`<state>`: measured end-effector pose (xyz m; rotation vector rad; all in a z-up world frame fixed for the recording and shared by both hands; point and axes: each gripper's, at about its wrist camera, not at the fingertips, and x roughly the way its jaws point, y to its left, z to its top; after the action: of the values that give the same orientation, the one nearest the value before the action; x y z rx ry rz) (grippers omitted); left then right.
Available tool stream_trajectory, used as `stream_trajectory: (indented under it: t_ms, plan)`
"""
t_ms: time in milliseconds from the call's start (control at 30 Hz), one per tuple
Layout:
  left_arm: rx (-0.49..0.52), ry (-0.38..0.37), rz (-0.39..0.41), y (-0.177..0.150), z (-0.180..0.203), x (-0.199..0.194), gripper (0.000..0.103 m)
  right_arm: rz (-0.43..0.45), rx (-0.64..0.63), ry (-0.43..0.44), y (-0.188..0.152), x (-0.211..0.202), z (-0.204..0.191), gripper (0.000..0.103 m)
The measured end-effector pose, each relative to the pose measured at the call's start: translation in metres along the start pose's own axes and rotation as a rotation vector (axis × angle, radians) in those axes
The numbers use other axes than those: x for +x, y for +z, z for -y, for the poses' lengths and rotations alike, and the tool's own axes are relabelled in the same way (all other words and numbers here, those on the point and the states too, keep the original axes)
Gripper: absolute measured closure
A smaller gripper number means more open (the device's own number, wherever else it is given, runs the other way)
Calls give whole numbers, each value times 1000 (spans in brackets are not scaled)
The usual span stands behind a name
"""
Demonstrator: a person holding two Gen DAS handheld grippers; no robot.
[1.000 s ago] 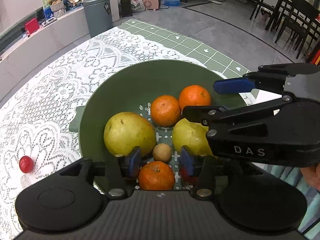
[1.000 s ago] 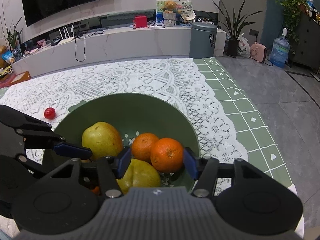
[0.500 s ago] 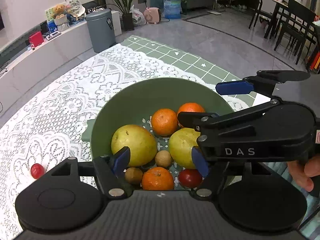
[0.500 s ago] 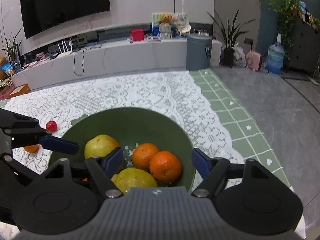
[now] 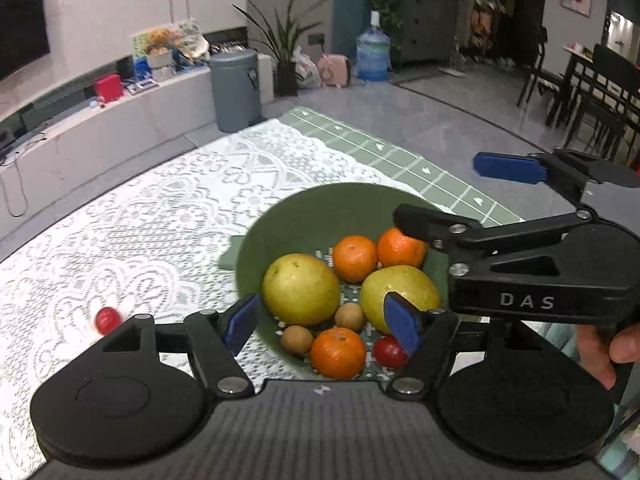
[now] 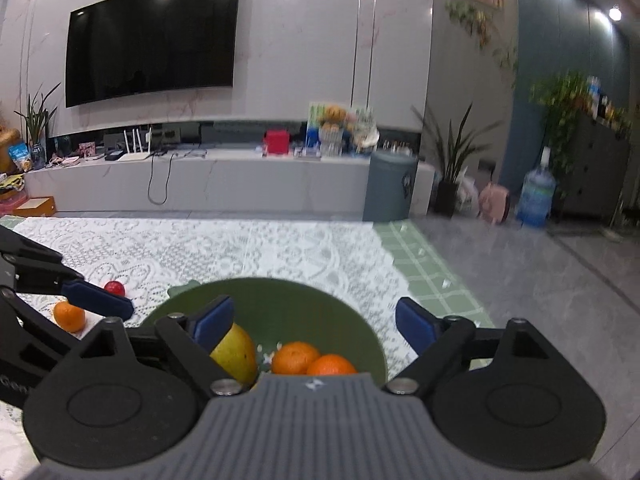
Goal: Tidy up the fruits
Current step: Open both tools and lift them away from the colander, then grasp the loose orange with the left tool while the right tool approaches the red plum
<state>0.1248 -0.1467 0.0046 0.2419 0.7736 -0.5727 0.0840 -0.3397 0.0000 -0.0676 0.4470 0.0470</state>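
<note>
Green bowl is positioned on the lace tablecloth, holding pears, oranges and smaller fruit. Left gripper and right gripper are held above it, jaws spread apart after just opening, nothing clamped. One orange and one red fruit are located outside, on the cloth.

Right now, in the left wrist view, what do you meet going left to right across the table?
Red fruit on the cloth → left pear → right pear → right tool.
</note>
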Motion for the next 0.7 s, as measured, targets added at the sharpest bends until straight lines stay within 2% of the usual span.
stream_trajectory:
  t_ms: [133,333,467,600,700]
  plan:
    - [-29,42,33,-11,-8,-13,20,27,-15,-7,-2,-8,-12,14]
    - [-96,115,68,-31,-27,-32,20,6,-9,20,-7,-11,-34,14]
    - [-161,166,88,-43,-44,-43,20,11,-25,33,-10,-14,-53,9]
    - [-233,211,110,-53,-63,-53,20,5,9,66,-16,-17,-71,9]
    - [-271,238,114,-63,-77,-58,20,20,-20,64,-21,-21,-90,9]
